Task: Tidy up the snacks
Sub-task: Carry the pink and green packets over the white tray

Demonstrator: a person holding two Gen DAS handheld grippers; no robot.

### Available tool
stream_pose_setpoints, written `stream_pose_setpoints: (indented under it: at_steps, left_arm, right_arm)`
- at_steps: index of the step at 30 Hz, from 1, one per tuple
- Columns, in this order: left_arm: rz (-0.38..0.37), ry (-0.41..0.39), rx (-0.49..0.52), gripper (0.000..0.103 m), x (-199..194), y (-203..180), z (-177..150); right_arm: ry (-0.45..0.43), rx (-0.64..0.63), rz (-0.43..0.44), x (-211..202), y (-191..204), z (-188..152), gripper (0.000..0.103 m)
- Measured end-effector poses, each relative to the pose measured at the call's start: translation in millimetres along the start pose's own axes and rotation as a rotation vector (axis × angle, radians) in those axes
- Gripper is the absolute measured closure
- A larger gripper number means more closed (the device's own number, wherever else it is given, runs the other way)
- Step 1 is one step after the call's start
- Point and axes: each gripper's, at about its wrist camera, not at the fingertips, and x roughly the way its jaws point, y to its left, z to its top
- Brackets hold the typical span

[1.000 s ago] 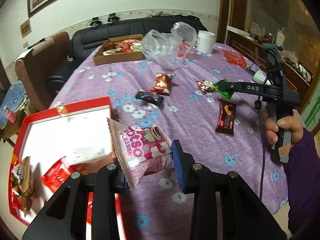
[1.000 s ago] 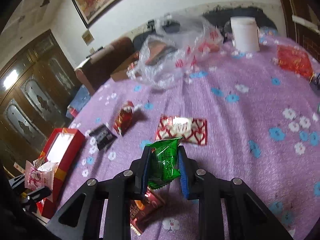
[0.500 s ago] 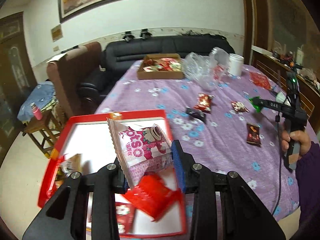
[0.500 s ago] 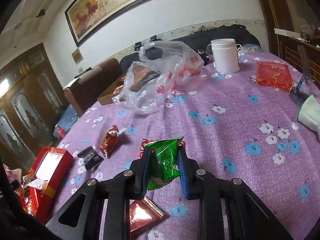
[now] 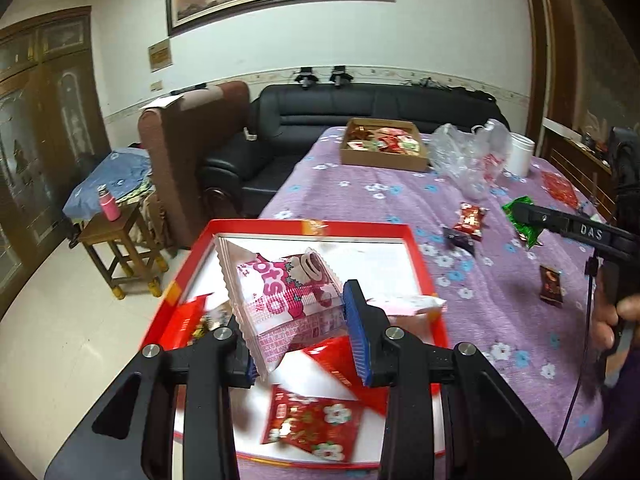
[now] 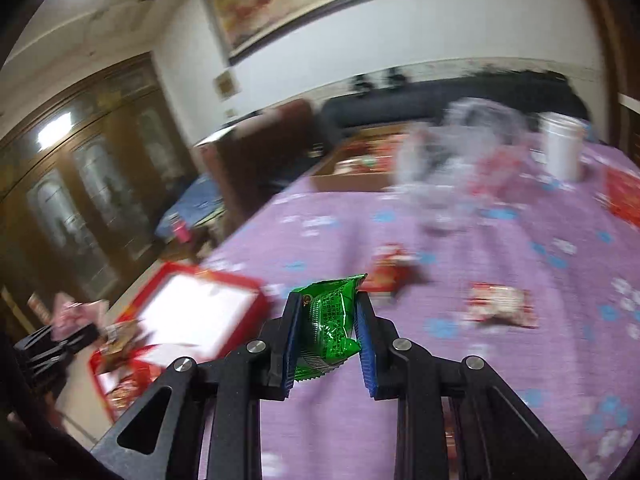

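Left wrist view: the left gripper (image 5: 304,334) clamps a pink-and-white snack packet (image 5: 280,296) above the red tray (image 5: 420,248); loose snacks lie at two o'clock on the purple tablecloth (image 5: 360,200).

Right wrist view, blurred: the right gripper (image 6: 326,334) pinches a green snack packet (image 6: 330,316), the tray (image 6: 256,300) at nine o'clock.

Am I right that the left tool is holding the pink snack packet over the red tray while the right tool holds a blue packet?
Not quite: in the right wrist view the right tool holds a green packet, not blue. The left tool does hold the pink snack packet over the red tray.
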Motion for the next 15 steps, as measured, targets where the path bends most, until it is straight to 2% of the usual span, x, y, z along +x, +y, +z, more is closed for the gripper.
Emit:
stream_pose_setpoints:
  at_steps: [4, 9, 15]
  left_arm:
    - [0.026, -0.004, -0.021, 0.070, 1, 14, -3]
    - [0.053, -0.005, -0.041, 0.070, 4, 28, -5]
    - [0.074, 0.006, -0.060, 0.070, 13, 38, -7]
  right_arm:
    - [0.035, -0.099, 0.097, 21, 62, -2, 0.077]
    - [0.068, -0.184, 0.176, 41, 123, -11, 0.077]
    - [0.108, -0.226, 0.219, 62, 160, -21, 0.077]
